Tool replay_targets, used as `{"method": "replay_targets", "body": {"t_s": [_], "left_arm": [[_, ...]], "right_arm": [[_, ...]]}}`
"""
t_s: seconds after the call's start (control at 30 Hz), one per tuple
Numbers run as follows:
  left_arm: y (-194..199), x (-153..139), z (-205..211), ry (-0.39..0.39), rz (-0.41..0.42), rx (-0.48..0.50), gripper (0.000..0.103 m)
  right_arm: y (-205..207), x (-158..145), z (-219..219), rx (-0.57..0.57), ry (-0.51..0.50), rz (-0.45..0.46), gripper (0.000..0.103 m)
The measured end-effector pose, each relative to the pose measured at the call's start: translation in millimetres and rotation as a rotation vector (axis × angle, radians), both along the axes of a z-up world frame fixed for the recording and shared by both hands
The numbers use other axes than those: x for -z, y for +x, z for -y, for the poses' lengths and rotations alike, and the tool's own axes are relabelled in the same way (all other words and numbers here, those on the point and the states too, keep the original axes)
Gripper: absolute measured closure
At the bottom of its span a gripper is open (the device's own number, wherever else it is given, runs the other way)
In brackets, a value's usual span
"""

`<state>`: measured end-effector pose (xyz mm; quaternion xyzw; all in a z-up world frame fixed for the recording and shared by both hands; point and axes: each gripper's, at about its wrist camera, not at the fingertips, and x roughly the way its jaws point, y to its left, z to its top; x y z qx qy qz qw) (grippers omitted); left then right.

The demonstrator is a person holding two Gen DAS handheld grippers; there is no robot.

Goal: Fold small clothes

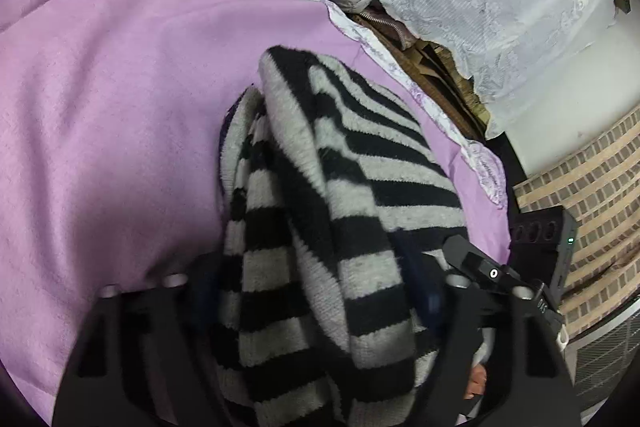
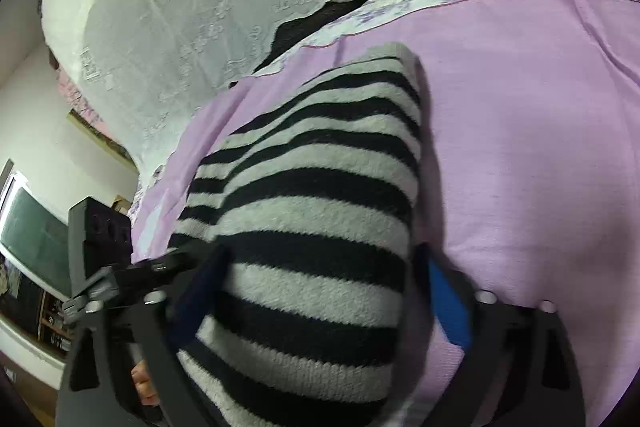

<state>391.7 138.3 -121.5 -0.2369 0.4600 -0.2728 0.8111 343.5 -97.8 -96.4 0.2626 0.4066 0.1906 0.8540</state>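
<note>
The striped garment [image 1: 320,211], a fuzzy black-and-grey knit, lies bunched on the lilac blanket [image 1: 100,107]; in the left wrist view it runs from the centre down to six o'clock, and in the right wrist view it fills the middle toward seven o'clock. The left gripper [image 1: 316,291] has its jaws either side of a thick fold, and the cloth fills the gap; whether the pads truly press I cannot tell. The right gripper [image 2: 320,291] also straddles the knit, but its blue pad [image 2: 448,307] at four o'clock stands apart from the fabric, so it reads as open. The risks, as I judge them: the left tongs may catch several layers and drag the bundle; the right may close on nothing; the plush may slip; the blanket's patterned border [image 1: 440,115] at two o'clock marks a near edge.
</note>
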Motion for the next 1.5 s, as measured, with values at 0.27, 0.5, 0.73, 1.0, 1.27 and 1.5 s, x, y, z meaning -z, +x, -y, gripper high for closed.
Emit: {"method": "replay_targets", "body": {"t_s": [0.27, 0.5, 0.73, 1.0, 1.27, 1.5], "left_arm": [[-22.6, -19.3, 11.4, 0.087, 0.121, -0.037, 0.064], [-56.3, -39.5, -7.0, 0.109, 0.153, -0.106, 0.064], [-119.6, -82.5, -91.8, 0.217, 0.239, -0.245, 0.064], [-184.7, -118.7, -240.4, 0.215, 0.289, -0.495, 0.064], [-213.3, -114.5, -327.4, 0.253, 0.286, -0.647, 0.064], [-212.0, -84.9, -367.1, 0.227, 0.242, -0.730, 0.064]], "right_arm": [[-11.3, -13.0, -8.1, 0.001, -0.085, 0.082, 0.033], [-35.1, -37.6, -31.3, -0.032, -0.128, 0.166, 0.037], [-45.8, -72.0, -113.4, -0.181, -0.083, 0.227, 0.037], [-48.3, -115.0, -256.3, -0.393, -0.061, 0.321, 0.037], [-43.6, -119.5, -357.4, -0.531, -0.057, 0.330, 0.037], [-29.0, -99.9, -411.9, -0.596, -0.087, 0.317, 0.037]]}}
